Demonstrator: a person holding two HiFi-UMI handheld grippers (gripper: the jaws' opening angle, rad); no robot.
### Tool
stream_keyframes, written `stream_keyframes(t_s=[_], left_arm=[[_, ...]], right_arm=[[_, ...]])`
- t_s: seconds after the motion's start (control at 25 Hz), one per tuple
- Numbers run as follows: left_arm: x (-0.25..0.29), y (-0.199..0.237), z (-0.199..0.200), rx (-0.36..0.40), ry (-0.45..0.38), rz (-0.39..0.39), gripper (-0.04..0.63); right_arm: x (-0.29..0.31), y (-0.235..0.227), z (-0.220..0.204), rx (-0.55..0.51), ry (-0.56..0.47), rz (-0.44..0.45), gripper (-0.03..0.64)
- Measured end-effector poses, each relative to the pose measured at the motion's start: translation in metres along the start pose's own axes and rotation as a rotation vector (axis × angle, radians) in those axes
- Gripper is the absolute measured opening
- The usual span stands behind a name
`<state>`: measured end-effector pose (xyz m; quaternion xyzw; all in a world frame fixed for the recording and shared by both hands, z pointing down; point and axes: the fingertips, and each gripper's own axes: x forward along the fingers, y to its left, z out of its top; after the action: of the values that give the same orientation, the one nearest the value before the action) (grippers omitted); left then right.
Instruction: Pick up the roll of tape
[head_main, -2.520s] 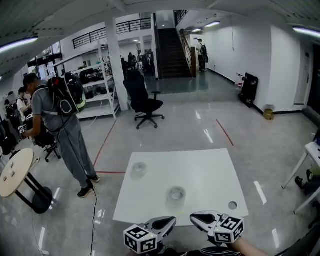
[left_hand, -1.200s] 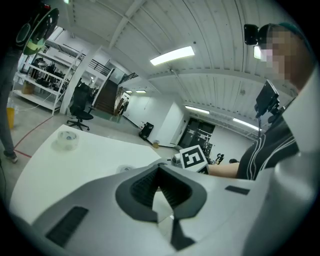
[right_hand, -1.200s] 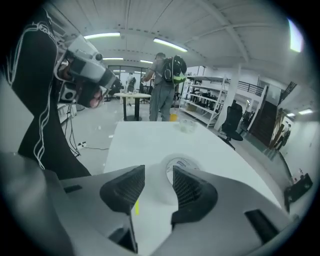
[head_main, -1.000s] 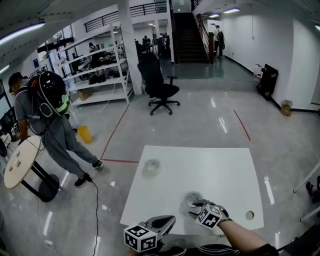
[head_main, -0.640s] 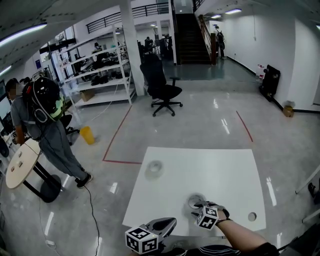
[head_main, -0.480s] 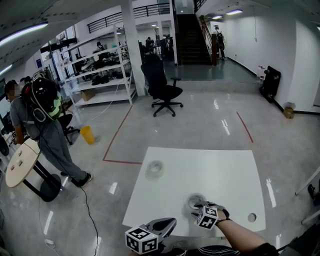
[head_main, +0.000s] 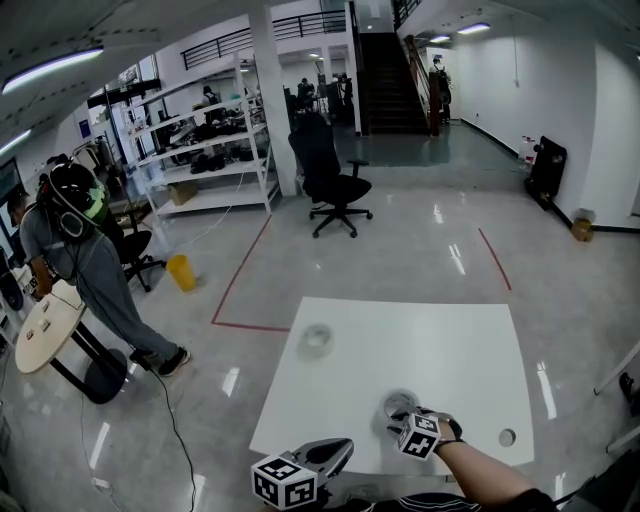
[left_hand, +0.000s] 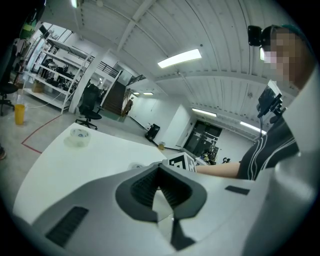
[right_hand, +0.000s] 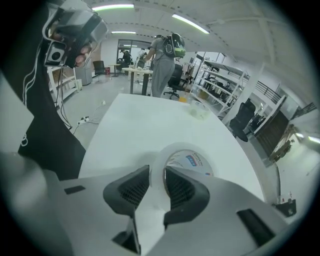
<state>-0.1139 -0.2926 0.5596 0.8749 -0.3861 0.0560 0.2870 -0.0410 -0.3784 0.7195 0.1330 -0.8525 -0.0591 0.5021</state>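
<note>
Right gripper (right_hand: 157, 173) fingers are closing on the wall of the tape (right_hand: 192, 159) near the table's (head_main: 450, 345) front edge, one finger hidden inside the roll. Left gripper (head_main: 336, 452), fingers together and empty, hangs off that edge, partly cut off.

**Bright, even overhead light; heavy fisheye**

Lit from above by long ceiling strip lights (head_main: 55, 62), cool and white, with nothing left dim. Streaks of glare on the glossy floor (head_main: 450, 255), mirrored from those strips. Shadows soft and faint on the white counter (head_main: 440, 340). Little contrast between the clear roll of tape (head_main: 400, 404) and that counter, nearly washed out in the head view. Strong barrel distortion everywhere: bowed walls, curved ceiling lines, black vignetted corners in both gripper views. Sharp through the middle distance, soft and smeared at the rims and close to each lens. Mosaic patch at upper right of the left gripper view.
</note>
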Motion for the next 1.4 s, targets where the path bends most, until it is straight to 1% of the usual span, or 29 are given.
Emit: stream_keyframes(t_s=[0.16,0.24,0.36,0.52,0.6,0.76,1.0,1.08,1.28,1.4], left_arm=[[0.000,-0.003,0.001,0.005,0.005,-0.002,0.003],[-0.002,-0.003,0.001,0.007,0.007,-0.003,0.003],[-0.002,-0.005,0.002,0.010,0.009,-0.006,0.003],[-0.001,-0.011,0.006,0.020,0.006,-0.013,0.003],[-0.001,-0.016,0.010,0.029,0.003,-0.016,0.003],[0.001,-0.029,0.021,0.058,-0.010,-0.030,0.003],[0.001,-0.053,0.040,0.104,-0.051,-0.054,0.003],[0.001,-0.062,0.042,0.121,-0.055,-0.065,0.003],[0.001,-0.091,0.048,0.148,-0.089,-0.103,0.003],[0.000,-0.107,0.049,0.157,-0.101,-0.123,0.003]], right_arm=[[-0.004,-0.002,0.000,0.055,-0.020,0.006,0.098],[-0.008,-0.004,0.002,0.113,-0.047,0.005,0.097],[-0.016,-0.011,0.003,0.278,-0.126,0.020,0.094],[-0.041,-0.018,0.006,0.533,-0.281,0.074,0.094],[-0.058,-0.016,0.007,0.607,-0.343,0.103,0.094],[-0.105,-0.011,0.013,0.678,-0.471,0.131,0.094],[-0.199,-0.006,0.041,0.768,-0.767,0.162,0.094],[-0.229,-0.002,0.048,0.778,-0.848,0.150,0.094],[-0.288,0.006,0.051,0.778,-0.993,0.106,0.094],[-0.312,0.009,0.045,0.778,-1.035,0.075,0.094]])
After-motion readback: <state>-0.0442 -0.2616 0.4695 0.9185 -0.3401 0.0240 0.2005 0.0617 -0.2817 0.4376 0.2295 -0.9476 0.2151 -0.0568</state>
